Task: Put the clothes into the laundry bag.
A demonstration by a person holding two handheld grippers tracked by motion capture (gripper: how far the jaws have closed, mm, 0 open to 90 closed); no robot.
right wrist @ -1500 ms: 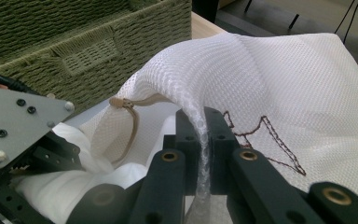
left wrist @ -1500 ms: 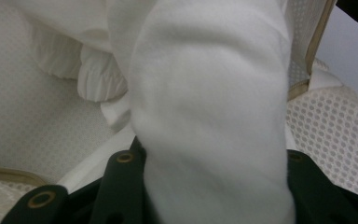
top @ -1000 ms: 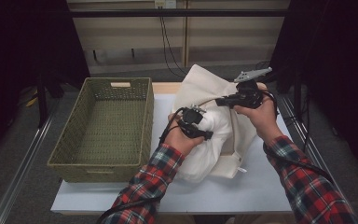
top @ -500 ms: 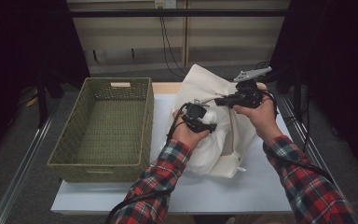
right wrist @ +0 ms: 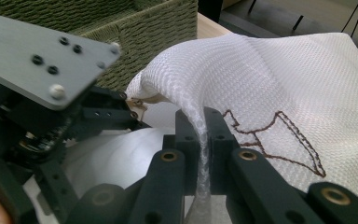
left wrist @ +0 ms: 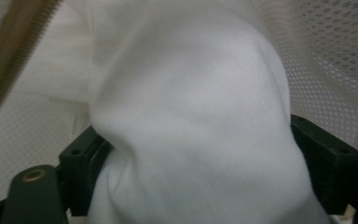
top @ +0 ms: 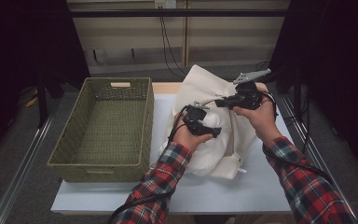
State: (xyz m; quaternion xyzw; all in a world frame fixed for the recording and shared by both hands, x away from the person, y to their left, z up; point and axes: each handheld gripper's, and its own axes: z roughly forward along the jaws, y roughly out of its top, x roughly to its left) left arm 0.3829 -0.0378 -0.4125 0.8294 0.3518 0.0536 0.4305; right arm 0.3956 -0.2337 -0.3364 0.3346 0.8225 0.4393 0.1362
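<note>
Right gripper [right wrist: 204, 140] fingers clamp the mesh bag [right wrist: 289, 70] edge; left gripper [top: 204, 125] fingers, just opened, straddle the white cloth [left wrist: 191, 116]. Cloth could slide out again.

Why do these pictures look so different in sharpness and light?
High view: the table is lit, its surroundings nearly black. Left gripper view: the white garment sits so close that it blurs, soft and shadowless. Right gripper view: the mesh bag weave is crisp, while the basket behind is dimmer.
</note>
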